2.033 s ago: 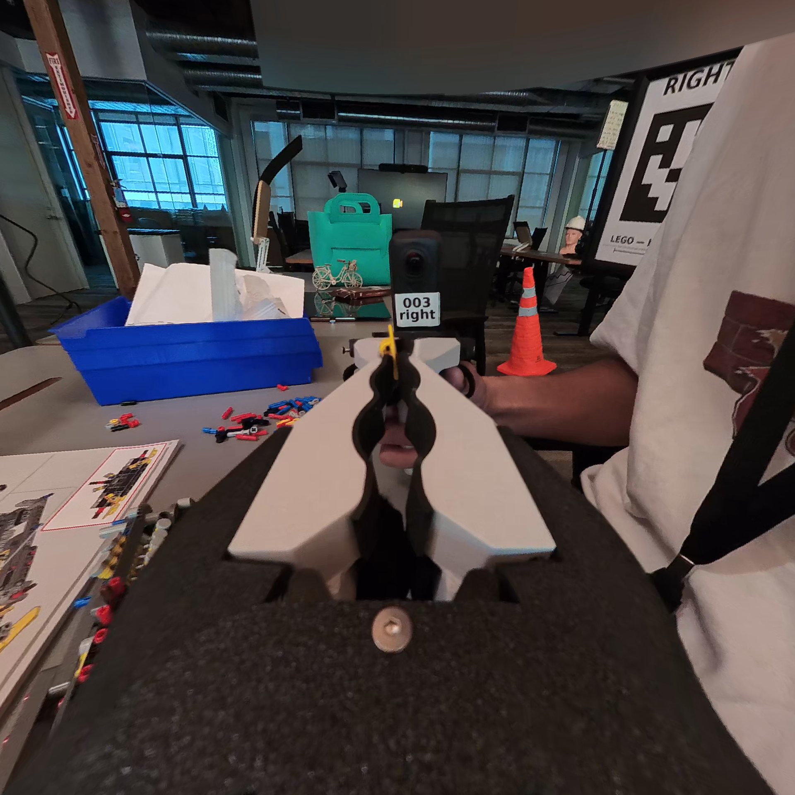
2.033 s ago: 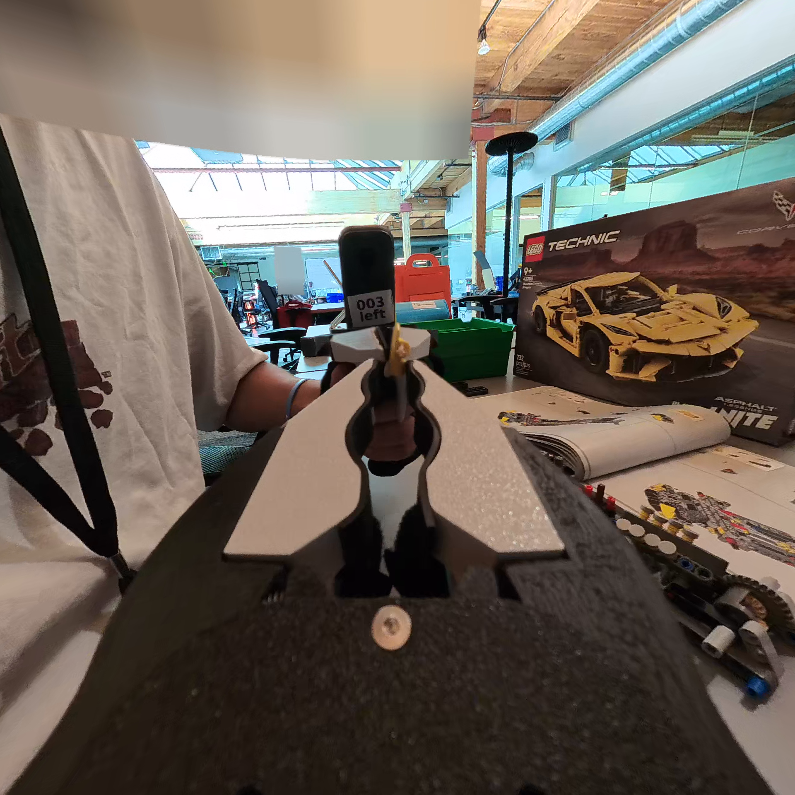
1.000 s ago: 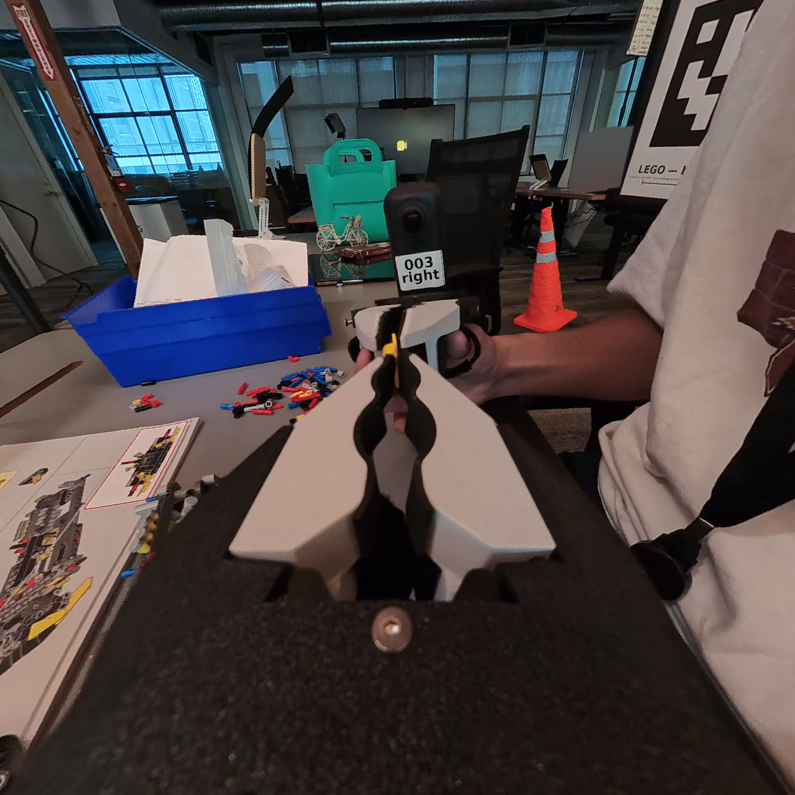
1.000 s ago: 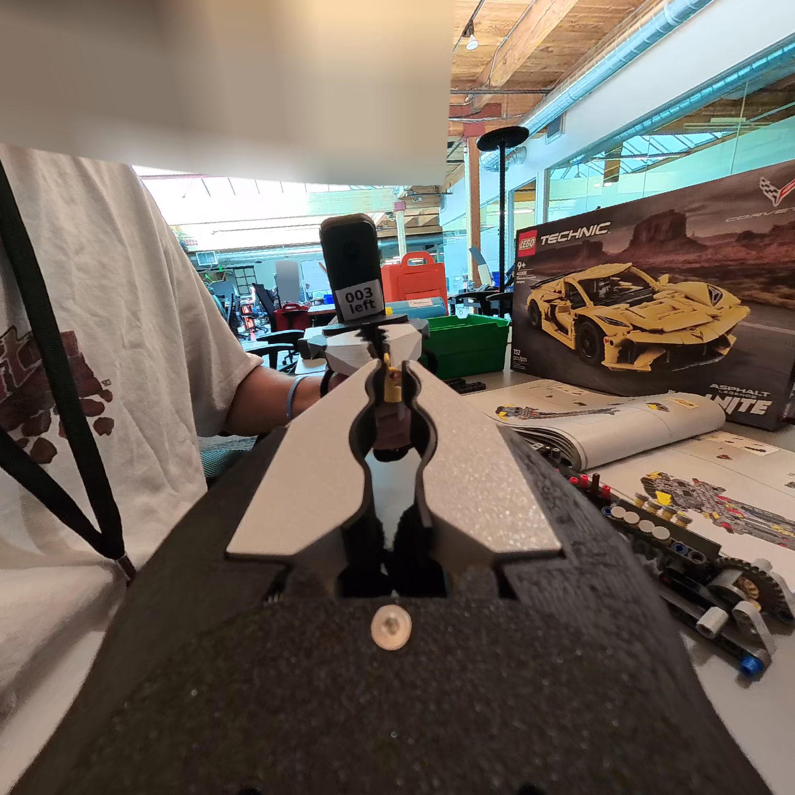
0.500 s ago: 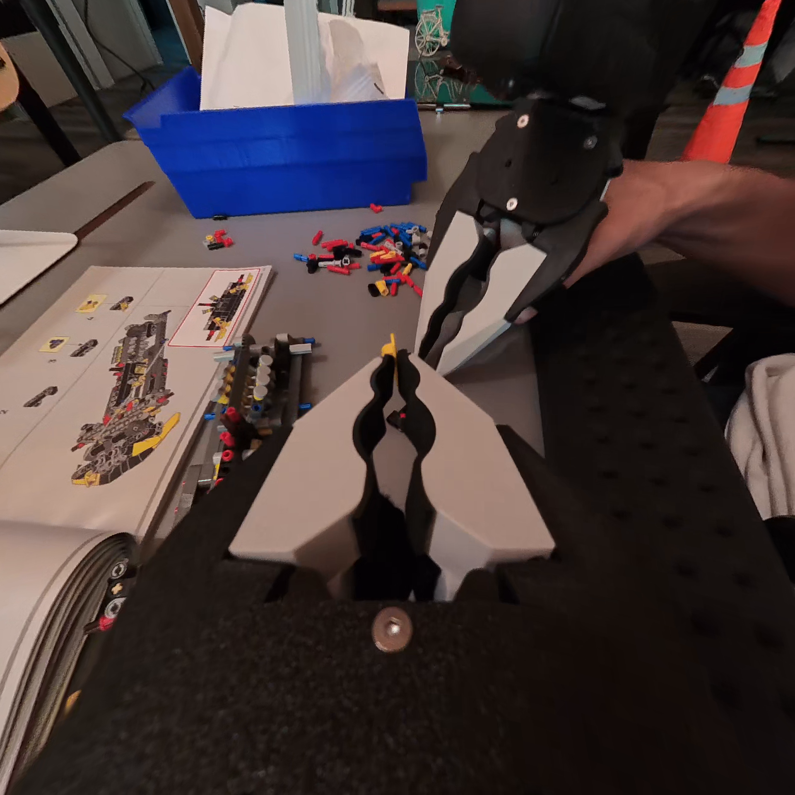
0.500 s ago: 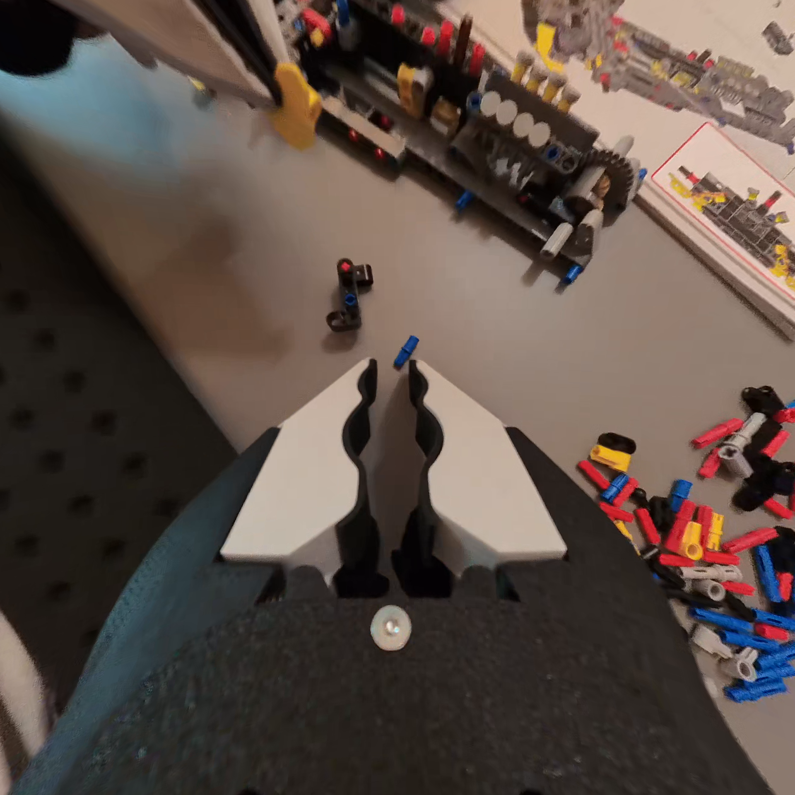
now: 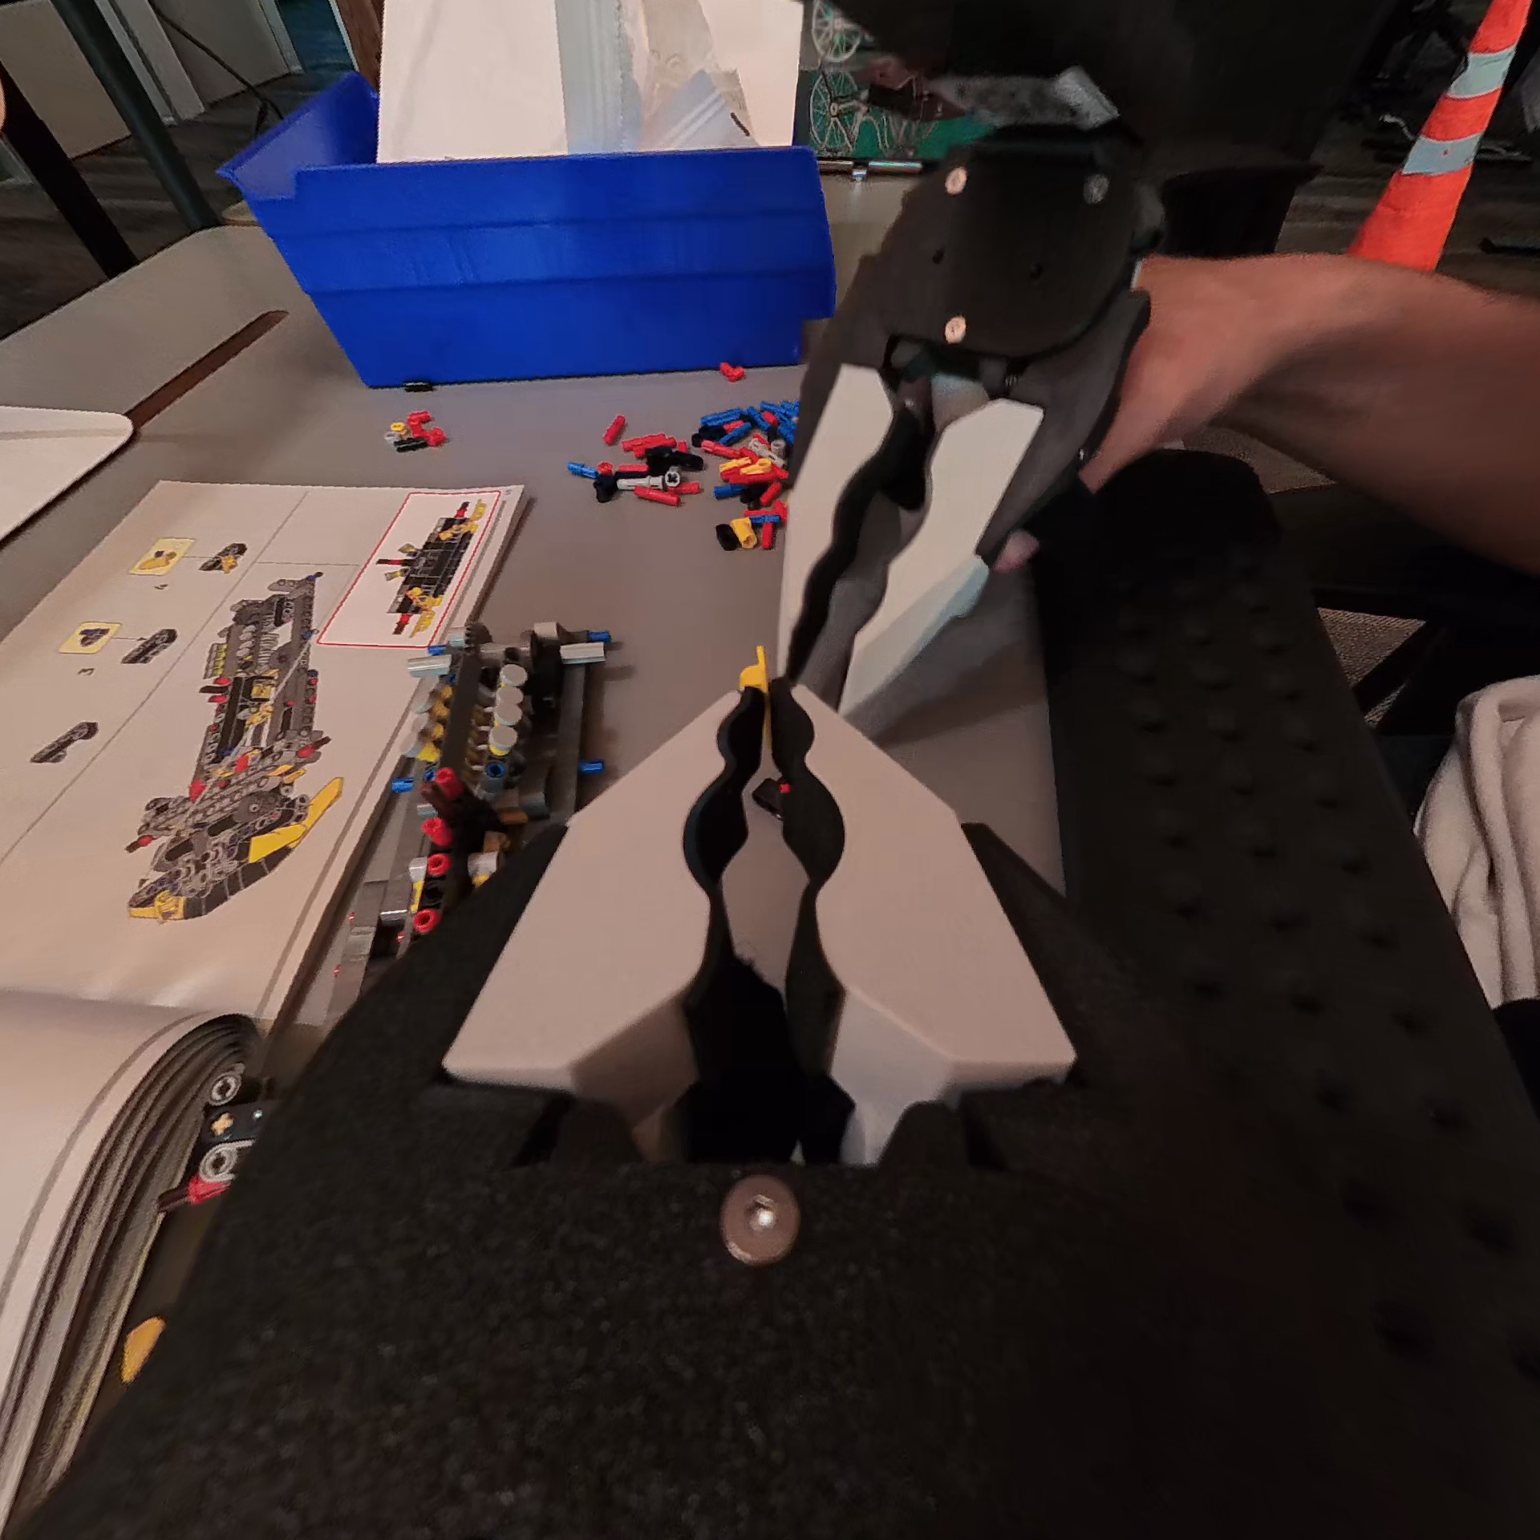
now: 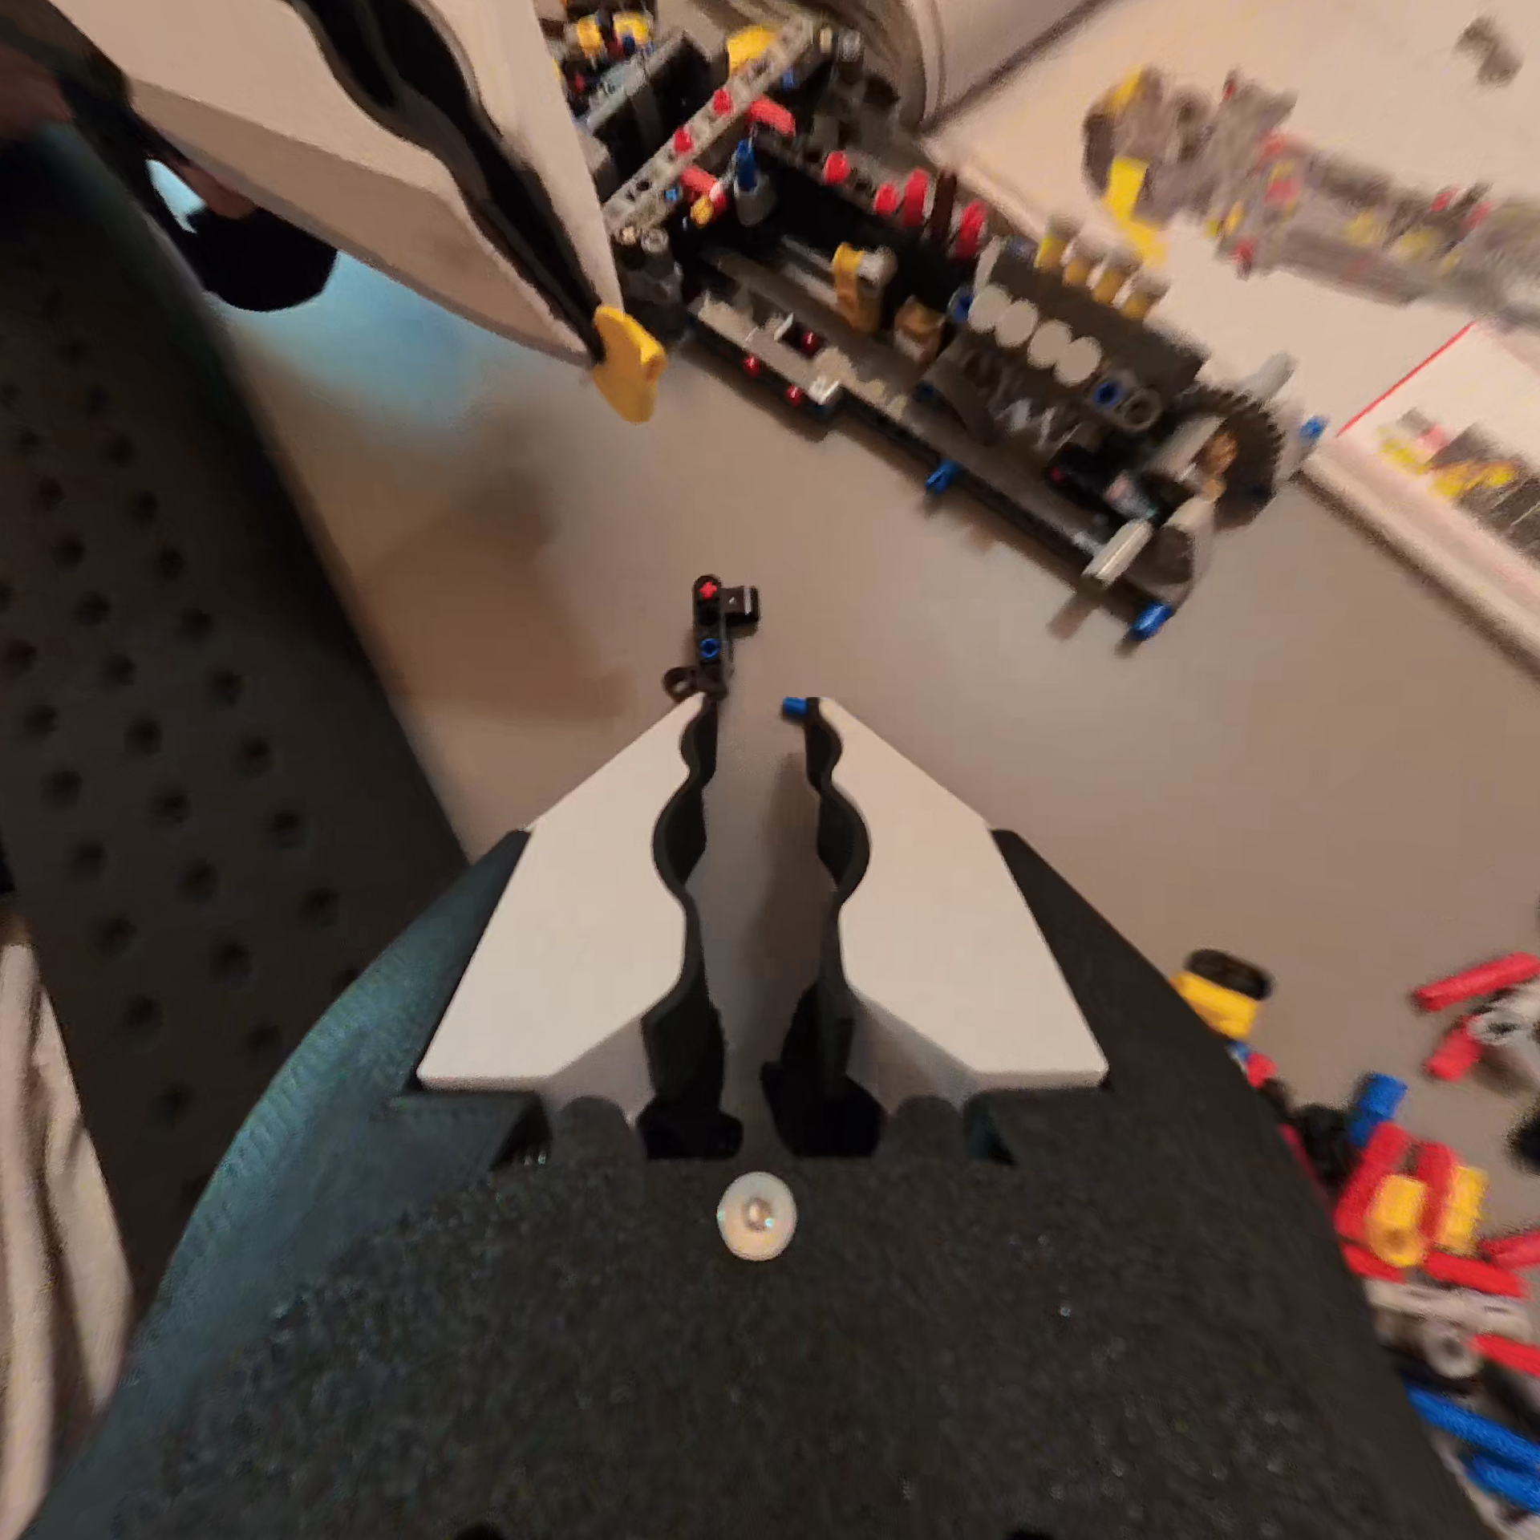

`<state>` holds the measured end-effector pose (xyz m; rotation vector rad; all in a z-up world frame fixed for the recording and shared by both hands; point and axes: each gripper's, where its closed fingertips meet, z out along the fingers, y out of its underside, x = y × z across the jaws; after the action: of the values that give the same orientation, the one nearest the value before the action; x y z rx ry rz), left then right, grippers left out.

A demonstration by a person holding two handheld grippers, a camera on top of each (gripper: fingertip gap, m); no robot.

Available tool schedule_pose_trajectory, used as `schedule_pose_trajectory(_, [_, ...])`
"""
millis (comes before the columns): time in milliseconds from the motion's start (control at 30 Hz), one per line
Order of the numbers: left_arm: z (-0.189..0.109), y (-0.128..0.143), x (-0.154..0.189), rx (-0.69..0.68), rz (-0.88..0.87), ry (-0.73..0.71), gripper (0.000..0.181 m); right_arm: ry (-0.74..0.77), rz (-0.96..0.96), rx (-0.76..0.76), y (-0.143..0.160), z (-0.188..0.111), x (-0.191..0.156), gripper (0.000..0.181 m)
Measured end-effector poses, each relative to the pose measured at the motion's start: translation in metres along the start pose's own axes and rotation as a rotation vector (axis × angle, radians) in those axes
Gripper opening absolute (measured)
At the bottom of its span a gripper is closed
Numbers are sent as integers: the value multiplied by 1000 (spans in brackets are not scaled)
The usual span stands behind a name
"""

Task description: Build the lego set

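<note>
Yellow Lego piece pinched in the left gripper (image 7: 762, 696) while the right gripper (image 8: 754, 708) is lowered, parted and empty, over loose parts on the grey table (image 8: 958, 750).

Two seconds ago both grippers were raised tip to tip in front of the person; they are now turned down towards the table. Nearest the right gripper's tips, a small black connector piece (image 8: 712, 633) and a blue pin (image 8: 796, 707) are seen just ahead; a pickup is judged to be next. The yellow piece (image 8: 629, 371) remains clamped by the left gripper, above the table. Beyond it the partly built chassis (image 8: 958, 333) lies beside the open instruction booklet (image 7: 208, 708). Farther off, a pile of loose pins (image 7: 708, 467) is scattered before a blue bin (image 7: 567, 267).
</note>
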<state>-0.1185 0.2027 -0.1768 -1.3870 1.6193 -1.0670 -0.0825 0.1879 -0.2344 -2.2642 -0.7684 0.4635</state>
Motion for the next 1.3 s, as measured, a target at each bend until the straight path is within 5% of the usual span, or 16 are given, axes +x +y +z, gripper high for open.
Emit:
schedule_pose_trajectory(133, [-1,-2,1,9,0,14,1,-135,-273,137,-10,-10,10,25])
schedule_pose_trajectory(533, [0,4,0,-16,27,18,0,-425,-727,-27,-9,19,12,17])
schedule_pose_trajectory(833, [-2,4,-3,-11,9,24,0,-576,-758,-52,-5,28,5,9])
schedule_pose_trajectory(1133, [-5,-2,-7,39,-69,45,0,-422,-775,0,-2,27,-4,7])
schedule_pose_trajectory(1300, [-6,-4,-9,53,-96,49,0,-386,-692,-89,3,24,-11,7])
